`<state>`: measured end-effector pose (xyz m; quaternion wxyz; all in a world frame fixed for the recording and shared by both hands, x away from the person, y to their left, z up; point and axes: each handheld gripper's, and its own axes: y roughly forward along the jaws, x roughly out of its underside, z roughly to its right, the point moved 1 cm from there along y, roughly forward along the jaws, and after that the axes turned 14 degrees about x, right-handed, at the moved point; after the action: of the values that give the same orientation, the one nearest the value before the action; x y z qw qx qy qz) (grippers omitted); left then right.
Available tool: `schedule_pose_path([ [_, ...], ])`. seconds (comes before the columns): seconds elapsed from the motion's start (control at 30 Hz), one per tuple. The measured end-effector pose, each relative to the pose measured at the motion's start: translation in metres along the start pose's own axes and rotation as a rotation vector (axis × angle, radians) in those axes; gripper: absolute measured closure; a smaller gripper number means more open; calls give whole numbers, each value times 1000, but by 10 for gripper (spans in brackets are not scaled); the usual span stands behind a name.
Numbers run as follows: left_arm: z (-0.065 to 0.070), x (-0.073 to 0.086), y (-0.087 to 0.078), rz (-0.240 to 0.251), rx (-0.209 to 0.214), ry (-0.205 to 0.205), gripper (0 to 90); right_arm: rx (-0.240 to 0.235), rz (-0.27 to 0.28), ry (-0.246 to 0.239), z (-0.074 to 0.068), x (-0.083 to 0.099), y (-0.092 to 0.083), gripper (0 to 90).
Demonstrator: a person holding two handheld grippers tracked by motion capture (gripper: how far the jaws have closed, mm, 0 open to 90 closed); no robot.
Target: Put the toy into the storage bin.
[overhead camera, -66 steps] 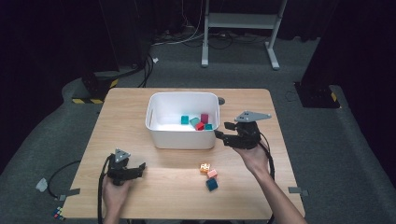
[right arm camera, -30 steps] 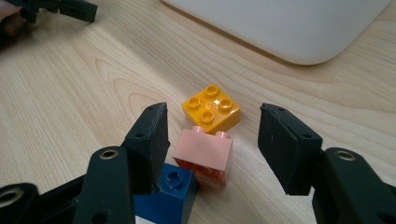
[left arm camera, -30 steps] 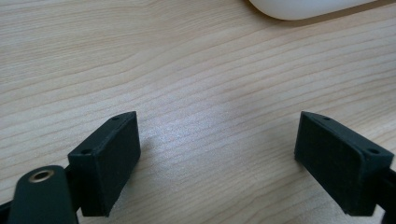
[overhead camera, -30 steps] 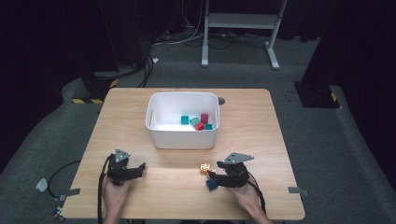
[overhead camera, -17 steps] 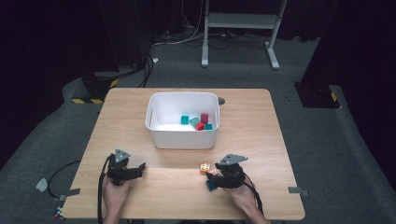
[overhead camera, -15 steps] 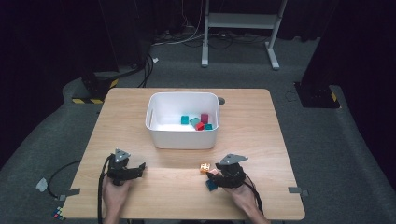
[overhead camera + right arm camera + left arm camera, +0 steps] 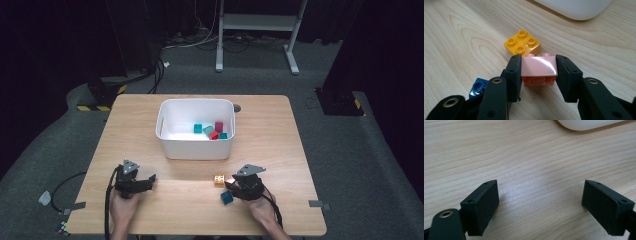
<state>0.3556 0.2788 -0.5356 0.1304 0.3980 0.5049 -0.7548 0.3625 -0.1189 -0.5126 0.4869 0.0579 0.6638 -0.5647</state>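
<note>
Between the right gripper's black jaws sits the pink brick, pads pressed flat on both its sides; the jaws have just been closing and now have it pinched, brick apparently on or just off the table, can't tell which. Grip looks square, studs pointing away from the camera. Just beyond it, touching or nearly so, the yellow brick sits studs-up; the blue brick lies low on the other side, partly hidden behind one jaw. From above, right gripper is near the table's front edge, with the yellow brick and blue brick right beside it. Left gripper is wide open over bare wood with nothing between its jaws, and in the high view it is parked well apart at front left. White bin sits mid-table, already holding several bricks: teal ones and red ones. My read: sorting loose bricks into the bin, more than half done. Pink is gripped but not yet carried; yellow and blue remain on the table after it. Left to do: lift pink, carry to the bin, drop, then repeat twice.
</note>
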Motion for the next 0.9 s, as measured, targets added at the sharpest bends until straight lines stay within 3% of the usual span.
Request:
schedule_pose_path([
  [0.4,0,0,0,1,0,-1,144,15,40,0,7,-8,-11,584],
  [0.9,0,0,0,3,0,-2,144,9,91,27,28,-34,-32,584],
])
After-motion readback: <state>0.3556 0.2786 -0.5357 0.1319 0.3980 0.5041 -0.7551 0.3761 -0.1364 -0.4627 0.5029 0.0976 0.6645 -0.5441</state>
